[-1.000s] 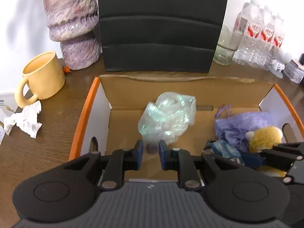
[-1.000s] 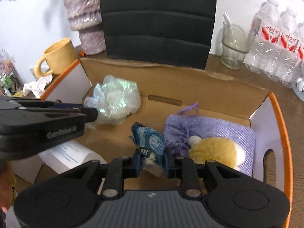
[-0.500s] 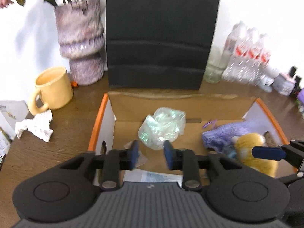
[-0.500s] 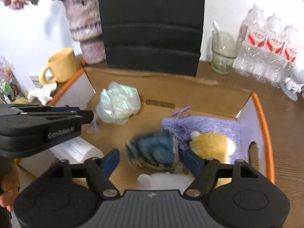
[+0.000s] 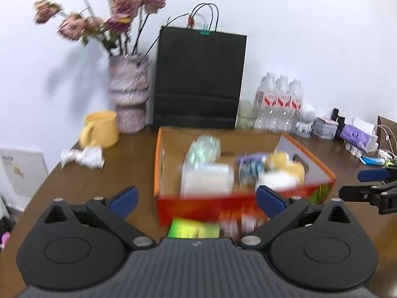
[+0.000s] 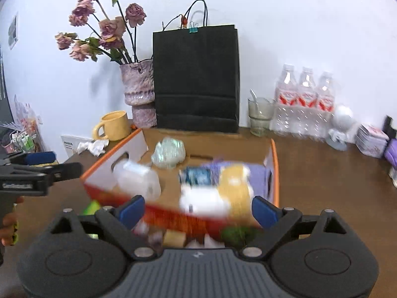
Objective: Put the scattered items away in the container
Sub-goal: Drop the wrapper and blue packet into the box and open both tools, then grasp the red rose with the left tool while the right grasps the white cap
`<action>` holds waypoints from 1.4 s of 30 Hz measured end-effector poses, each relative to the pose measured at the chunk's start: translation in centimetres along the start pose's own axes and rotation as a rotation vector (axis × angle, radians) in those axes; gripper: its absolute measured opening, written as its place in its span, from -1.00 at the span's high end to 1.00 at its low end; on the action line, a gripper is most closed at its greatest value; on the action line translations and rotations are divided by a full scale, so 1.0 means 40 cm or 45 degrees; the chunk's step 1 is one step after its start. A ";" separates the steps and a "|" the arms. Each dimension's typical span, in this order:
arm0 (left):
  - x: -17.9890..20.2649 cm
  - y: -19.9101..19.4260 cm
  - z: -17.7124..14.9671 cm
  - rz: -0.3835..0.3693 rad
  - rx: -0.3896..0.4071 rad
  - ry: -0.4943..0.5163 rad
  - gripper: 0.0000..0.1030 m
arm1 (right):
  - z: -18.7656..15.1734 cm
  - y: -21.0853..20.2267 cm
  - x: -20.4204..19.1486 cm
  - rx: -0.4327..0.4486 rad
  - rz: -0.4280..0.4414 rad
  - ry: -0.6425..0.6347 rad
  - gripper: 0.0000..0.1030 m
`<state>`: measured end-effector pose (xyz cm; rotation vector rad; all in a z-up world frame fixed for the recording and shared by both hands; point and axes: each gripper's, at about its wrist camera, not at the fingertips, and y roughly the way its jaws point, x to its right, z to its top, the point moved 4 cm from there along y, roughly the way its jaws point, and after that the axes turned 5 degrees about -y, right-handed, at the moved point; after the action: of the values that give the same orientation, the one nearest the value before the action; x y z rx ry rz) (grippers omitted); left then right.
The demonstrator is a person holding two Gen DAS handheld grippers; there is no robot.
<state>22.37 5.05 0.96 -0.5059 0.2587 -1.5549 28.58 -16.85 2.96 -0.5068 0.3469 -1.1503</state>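
An orange-rimmed cardboard box [image 5: 158,164] [image 6: 274,171] sits on the brown table. Inside lie an iridescent plastic wad [image 5: 204,147] [image 6: 168,152], a white bottle [image 5: 207,180] [image 6: 139,180], a blue patterned item [image 5: 249,172] [image 6: 198,176], a purple pouch [image 6: 259,176], a yellow plush [image 5: 285,165] [image 6: 235,186] and a white item [image 6: 202,198]. My left gripper [image 5: 196,198] is open and empty, in front of the box. My right gripper [image 6: 197,209] is open and empty, also in front of it. Both views are blurred.
Behind the box stand a black paper bag [image 5: 199,79], a vase of dried roses [image 5: 127,94], a yellow mug [image 5: 100,130], a glass [image 6: 260,116] and water bottles [image 5: 279,104]. Crumpled paper [image 5: 83,156] lies at the left. Small items [image 5: 357,136] crowd the right.
Both grippers opened, letting go of the iridescent wad and the blue item, which now lie in the box. Both pulled back and up from the box.
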 end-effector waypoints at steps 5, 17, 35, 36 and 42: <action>-0.041 -0.045 -0.111 0.032 -0.058 -0.061 -1.00 | -0.152 -0.041 -0.001 -0.035 -0.058 0.077 -0.80; 0.013 -0.066 -0.171 -0.037 -0.092 -0.067 -1.00 | -0.251 -0.059 -0.012 -0.061 -0.064 0.132 -0.77; 0.137 0.043 -0.157 -0.093 -0.139 0.070 -1.00 | -0.248 0.017 -0.030 -0.113 -0.053 0.011 -0.47; 0.146 0.055 -0.156 -0.101 -0.143 0.079 -1.00 | -0.247 0.029 -0.028 -0.124 -0.048 0.006 -0.43; 0.182 0.127 -0.161 -0.104 -0.182 0.143 -0.98 | -0.244 0.082 -0.017 -0.170 -0.018 -0.004 -0.15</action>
<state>23.96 -3.37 -5.89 -0.5470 0.4422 -1.6541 25.88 -17.17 -7.00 -0.6286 0.4195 -1.1447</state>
